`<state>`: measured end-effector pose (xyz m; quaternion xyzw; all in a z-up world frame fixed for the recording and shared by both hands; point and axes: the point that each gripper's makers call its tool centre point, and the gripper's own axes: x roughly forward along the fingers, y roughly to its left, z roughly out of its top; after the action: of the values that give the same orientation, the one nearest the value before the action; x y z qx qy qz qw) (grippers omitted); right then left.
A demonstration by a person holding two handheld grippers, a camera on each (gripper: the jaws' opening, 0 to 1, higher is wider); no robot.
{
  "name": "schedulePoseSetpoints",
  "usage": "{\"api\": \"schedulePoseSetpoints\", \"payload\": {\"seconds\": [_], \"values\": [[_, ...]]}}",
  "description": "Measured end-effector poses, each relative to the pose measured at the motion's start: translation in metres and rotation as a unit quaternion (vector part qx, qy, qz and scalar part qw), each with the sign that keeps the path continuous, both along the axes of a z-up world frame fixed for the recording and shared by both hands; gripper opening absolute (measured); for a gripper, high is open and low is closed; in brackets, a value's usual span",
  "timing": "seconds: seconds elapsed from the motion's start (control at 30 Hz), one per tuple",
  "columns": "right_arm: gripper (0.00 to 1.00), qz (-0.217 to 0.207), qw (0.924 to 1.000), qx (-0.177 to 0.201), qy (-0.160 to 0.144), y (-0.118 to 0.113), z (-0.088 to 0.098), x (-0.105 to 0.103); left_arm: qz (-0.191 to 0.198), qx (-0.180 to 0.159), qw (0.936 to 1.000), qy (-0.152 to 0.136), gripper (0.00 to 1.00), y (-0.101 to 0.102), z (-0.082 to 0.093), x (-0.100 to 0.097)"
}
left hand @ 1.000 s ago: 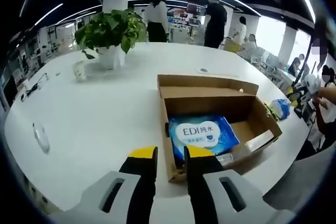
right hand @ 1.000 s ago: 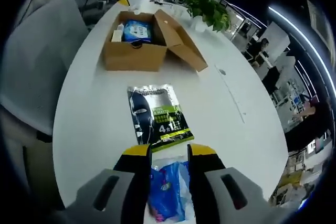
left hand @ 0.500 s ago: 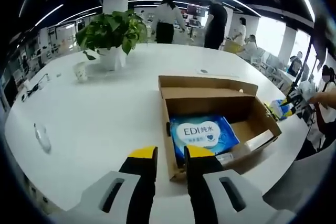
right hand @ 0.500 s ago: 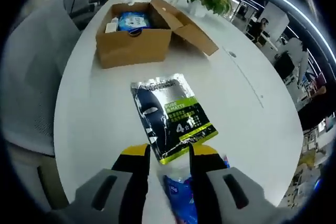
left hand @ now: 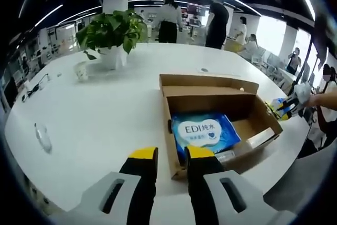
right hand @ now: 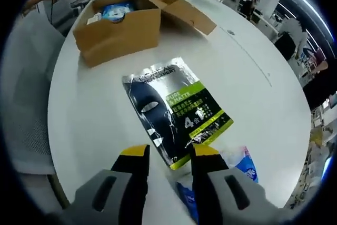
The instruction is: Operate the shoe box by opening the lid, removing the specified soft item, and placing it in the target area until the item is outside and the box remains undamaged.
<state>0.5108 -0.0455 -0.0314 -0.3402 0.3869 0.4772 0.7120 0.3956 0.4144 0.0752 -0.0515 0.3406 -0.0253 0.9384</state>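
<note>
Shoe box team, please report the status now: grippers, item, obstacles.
Left gripper open, empty, at the shoe box corner. Right gripper open, over the silver sachet. Lid open, blue wipes pack inside the box. Small blue packet beside the right gripper.

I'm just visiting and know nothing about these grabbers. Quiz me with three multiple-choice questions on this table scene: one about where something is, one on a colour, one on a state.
1. Where is the blue wipes pack?
A. inside the shoe box
B. beside the plant
C. between a gripper's jaws

2. What colour are the tips of the left gripper?
A. red
B. yellow
C. green

3. What state is the shoe box in?
A. taped shut
B. crushed
C. lid open

Answers:
1 A, the pack lies between the box walls.
2 B, both jaw tips are yellow.
3 C, the lid lies folded back on the table.
</note>
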Motion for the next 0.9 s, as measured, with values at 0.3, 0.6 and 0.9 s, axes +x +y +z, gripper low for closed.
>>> {"api": "schedulePoseSetpoints", "payload": {"seconds": [0.3, 0.6, 0.9], "values": [[0.25, -0.021, 0.9993, 0.025, 0.018, 0.006, -0.010, -0.001, 0.003, -0.001, 1.0000, 0.001, 0.20, 0.002, 0.000, 0.000], [0.24, -0.031, 0.9985, 0.038, 0.024, 0.011, -0.013, 0.002, 0.003, -0.001, 1.0000, 0.004, 0.20, 0.003, -0.001, -0.001], [0.24, -0.043, 0.9972, 0.053, 0.032, 0.018, -0.016, 0.004, 0.004, 0.000, 1.0000, 0.003, 0.20, 0.005, 0.000, 0.000]]}}
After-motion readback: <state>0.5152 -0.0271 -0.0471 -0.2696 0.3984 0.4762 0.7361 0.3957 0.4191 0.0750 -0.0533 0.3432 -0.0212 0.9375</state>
